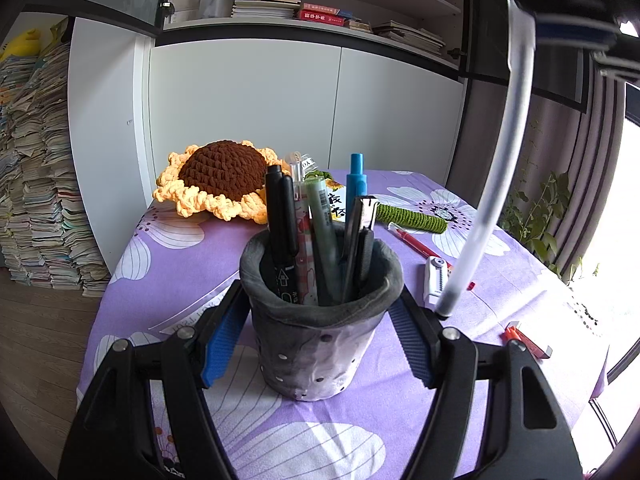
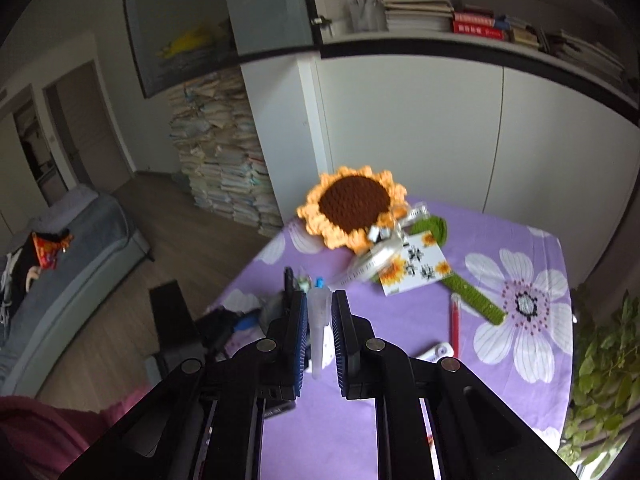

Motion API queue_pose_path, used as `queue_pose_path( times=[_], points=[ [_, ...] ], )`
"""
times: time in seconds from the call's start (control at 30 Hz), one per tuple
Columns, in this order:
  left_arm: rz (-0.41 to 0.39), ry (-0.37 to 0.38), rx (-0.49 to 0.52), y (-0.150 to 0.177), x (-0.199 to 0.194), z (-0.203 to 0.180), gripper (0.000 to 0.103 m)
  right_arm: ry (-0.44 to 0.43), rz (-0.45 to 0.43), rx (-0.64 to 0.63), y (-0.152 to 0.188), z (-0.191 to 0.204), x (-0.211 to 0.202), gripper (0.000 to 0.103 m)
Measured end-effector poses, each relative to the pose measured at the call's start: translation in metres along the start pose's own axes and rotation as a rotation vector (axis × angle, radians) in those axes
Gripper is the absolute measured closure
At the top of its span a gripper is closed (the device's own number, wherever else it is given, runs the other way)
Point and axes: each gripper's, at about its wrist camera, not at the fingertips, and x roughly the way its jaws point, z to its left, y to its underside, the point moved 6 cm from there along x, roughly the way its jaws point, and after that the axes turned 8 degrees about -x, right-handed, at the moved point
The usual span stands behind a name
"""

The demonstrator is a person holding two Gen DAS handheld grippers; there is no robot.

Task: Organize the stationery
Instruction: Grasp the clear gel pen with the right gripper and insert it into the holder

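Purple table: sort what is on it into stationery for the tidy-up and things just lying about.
For the job:
- grey pen pot, between the left tongs
- white pen, in the right tongs
- red pen
- white correction tape
- orange utility knife

Lying about:
- crochet sunflower
- sunflower card
- potted plant

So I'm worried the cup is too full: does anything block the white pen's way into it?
Partly. The white pen, held by the right gripper, hangs right of the pen cup; pens crowd its mouth, leaving small gaps.
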Motion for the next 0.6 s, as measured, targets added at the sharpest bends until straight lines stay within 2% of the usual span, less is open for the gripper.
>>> queue_pose_path(
  times=[0.13, 0.33, 0.47, 0.6],
  points=[
    [0.000, 0.000, 0.000, 0.000, 0.000, 0.000, 0.033, -0.014, -0.074, -0.019, -0.025, 0.006, -0.002, 0.089],
    [0.000, 0.000, 0.000, 0.000, 0.000, 0.000, 0.033, -0.042, -0.108, -0.020, -0.042, 0.007, 0.019, 0.089],
    [0.001, -0.001, 0.001, 0.000, 0.000, 0.000, 0.033, -0.078, -0.114, -0.021, -0.043, 0.006, 0.039, 0.089],
    [0.000, 0.001, -0.001, 0.000, 0.000, -0.001, 0.033, -0.051, -0.073, -0.054, -0.035, 0.007, 0.060, 0.089]
  ],
)
